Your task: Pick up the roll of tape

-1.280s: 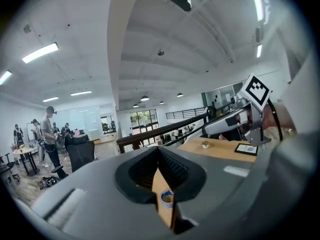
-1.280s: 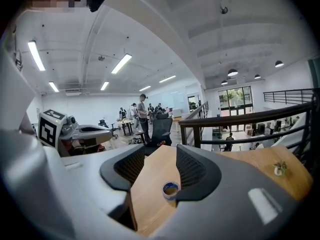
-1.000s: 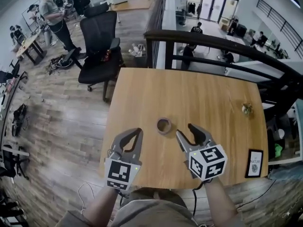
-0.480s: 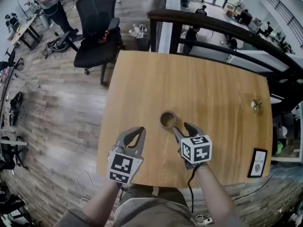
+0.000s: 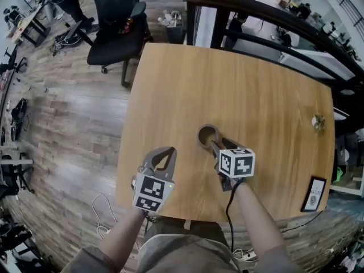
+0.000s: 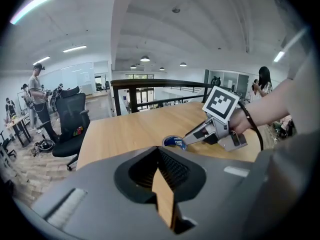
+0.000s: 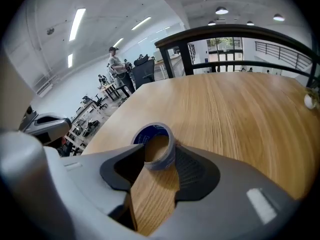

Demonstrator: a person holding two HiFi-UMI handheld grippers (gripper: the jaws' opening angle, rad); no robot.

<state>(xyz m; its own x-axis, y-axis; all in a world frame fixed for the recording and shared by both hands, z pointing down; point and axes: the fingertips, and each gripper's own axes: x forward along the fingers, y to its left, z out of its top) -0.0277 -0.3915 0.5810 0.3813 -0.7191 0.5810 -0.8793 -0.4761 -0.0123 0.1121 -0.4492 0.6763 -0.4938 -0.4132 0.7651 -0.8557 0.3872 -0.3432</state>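
Observation:
The roll of tape (image 5: pixel 208 136), brownish with a blue inner core, lies flat on the wooden table (image 5: pixel 256 84) near its middle. My right gripper (image 5: pixel 218 145) reaches it from the near side, jaws apart. In the right gripper view the tape (image 7: pixel 156 145) sits at the fingertips of the right gripper (image 7: pixel 159 151): one finger covers its left edge, the other lies along its right side. My left gripper (image 5: pixel 169 151) hovers to the left, tips together and holding nothing. The left gripper view shows the left gripper (image 6: pixel 157 146), the tape (image 6: pixel 174 142) and the right gripper (image 6: pixel 192 134) beyond.
A small ornament (image 5: pixel 317 120) stands near the table's right edge and a framed card (image 5: pixel 313 193) at the near right corner. A black office chair (image 5: pixel 116 33) stands beyond the far left corner. A dark railing (image 5: pixel 273 21) runs behind the table.
My right gripper has moved forward until its open jaws reach the tape. The left gripper has held its place. The head view has tipped further down.

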